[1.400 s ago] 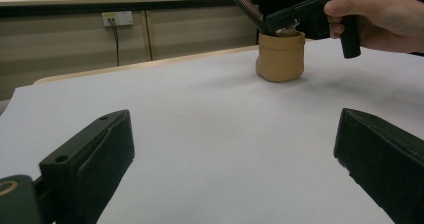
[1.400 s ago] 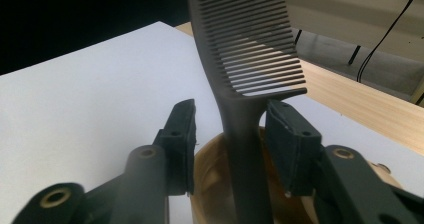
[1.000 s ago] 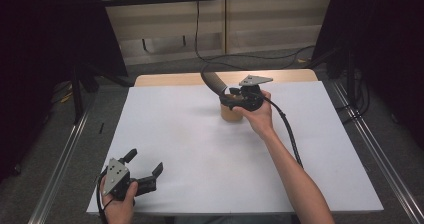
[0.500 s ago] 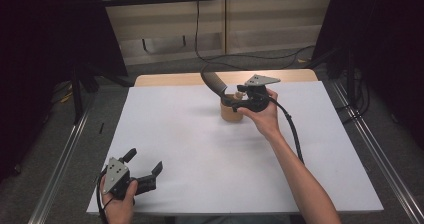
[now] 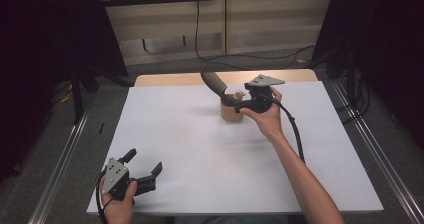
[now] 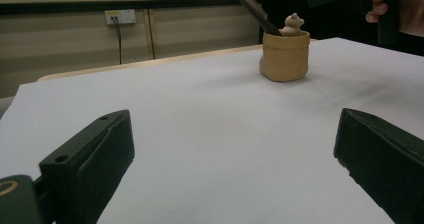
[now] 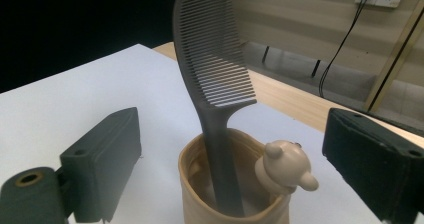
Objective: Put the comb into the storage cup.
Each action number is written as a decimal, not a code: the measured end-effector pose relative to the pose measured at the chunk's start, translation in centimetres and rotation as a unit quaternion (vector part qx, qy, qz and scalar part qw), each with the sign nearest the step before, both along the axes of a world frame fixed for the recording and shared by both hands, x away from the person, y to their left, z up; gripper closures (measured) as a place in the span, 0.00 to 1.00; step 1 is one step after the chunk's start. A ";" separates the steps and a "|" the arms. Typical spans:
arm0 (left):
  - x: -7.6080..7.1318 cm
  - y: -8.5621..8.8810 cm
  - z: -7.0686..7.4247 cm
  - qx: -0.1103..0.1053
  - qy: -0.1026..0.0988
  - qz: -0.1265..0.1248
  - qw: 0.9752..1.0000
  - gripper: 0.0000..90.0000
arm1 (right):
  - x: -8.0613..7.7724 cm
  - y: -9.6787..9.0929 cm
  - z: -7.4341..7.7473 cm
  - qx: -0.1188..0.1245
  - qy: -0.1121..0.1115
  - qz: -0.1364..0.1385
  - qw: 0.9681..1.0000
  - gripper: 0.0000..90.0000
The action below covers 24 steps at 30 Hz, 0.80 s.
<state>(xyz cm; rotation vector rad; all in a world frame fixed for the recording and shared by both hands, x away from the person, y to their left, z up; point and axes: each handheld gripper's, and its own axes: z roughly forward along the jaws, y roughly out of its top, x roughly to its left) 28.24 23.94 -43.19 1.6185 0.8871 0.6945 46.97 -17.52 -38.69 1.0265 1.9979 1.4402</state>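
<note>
High view: the white table (image 5: 200,149) carries a tan cup (image 5: 230,111) at its far middle, a grey comb (image 5: 214,81) standing handle-down in it beside a small bear figure (image 5: 239,94). The right gripper (image 5: 235,102) hovers over the cup; its jaws have just been opening, spread either side of the comb, seemingly clear of it. The left gripper (image 5: 145,169) rests spread and empty at the near left corner.
</note>
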 end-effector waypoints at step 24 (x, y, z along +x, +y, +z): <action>-0.1 0.0 0.1 0.001 -0.001 0.000 1.000 0.03 | -3.4 -2.2 0.1 0.019 -0.034 -0.063 0.997 0.02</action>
